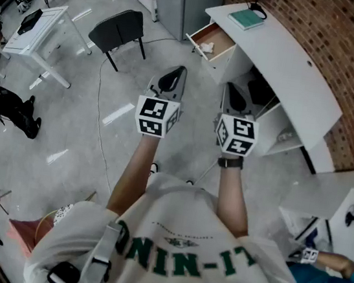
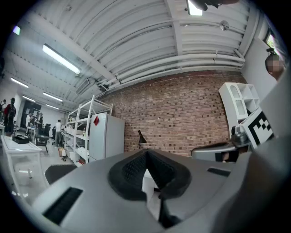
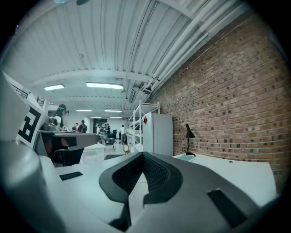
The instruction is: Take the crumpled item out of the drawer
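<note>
In the head view an open wooden drawer (image 1: 218,40) sticks out of the left end of a white curved desk (image 1: 297,76). A small white crumpled item (image 1: 207,46) lies inside it. Both grippers are held in the air in front of the person, short of the drawer and apart from it. The left gripper (image 1: 179,72) has its jaws together with nothing between them, and its own view shows the tips (image 2: 146,154) meeting. To its right, the right gripper (image 1: 231,89) is also shut and empty, its tips (image 3: 142,155) closed in its own view.
A teal book (image 1: 246,18) and a black lamp (image 3: 188,136) sit on the desk top. A black chair (image 1: 118,28) stands left of the drawer, with a white table (image 1: 39,27) further left. A brick wall (image 1: 346,50) runs behind the desk. A cable (image 1: 100,107) trails over the floor.
</note>
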The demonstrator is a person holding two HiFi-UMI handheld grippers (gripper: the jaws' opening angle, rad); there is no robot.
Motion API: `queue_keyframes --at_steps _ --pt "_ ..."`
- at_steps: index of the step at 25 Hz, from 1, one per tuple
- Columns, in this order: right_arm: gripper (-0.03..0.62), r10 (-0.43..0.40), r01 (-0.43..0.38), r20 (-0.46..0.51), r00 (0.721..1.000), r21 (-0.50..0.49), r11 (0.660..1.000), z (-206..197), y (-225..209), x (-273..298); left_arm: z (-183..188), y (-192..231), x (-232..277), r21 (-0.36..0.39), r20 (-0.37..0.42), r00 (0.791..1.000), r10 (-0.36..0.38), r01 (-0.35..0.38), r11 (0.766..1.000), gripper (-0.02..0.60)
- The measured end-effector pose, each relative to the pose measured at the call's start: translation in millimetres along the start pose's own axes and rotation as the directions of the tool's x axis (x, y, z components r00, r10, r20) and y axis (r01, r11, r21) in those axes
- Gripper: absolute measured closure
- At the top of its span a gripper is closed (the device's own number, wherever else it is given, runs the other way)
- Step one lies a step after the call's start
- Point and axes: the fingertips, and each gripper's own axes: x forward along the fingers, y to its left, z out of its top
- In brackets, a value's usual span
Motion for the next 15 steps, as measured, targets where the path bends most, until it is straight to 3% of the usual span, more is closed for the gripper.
queue_keyframes --at_steps 10,15 --pt "0.592 0.022 -0.022 -0.005 1.000 0.008 1.000 -6 -3 -19 -4 -20 -16 -0.016 0.005 1.000 0.019 -0.019 1.000 0.586" --pt "0.592 0.035 -0.033 -0.041 0.999 0.042 0.999 -27 -8 -17 -23 -19 -21 -0.006 -0.039 0.998 0.055 -0.055 0.998 0.586"
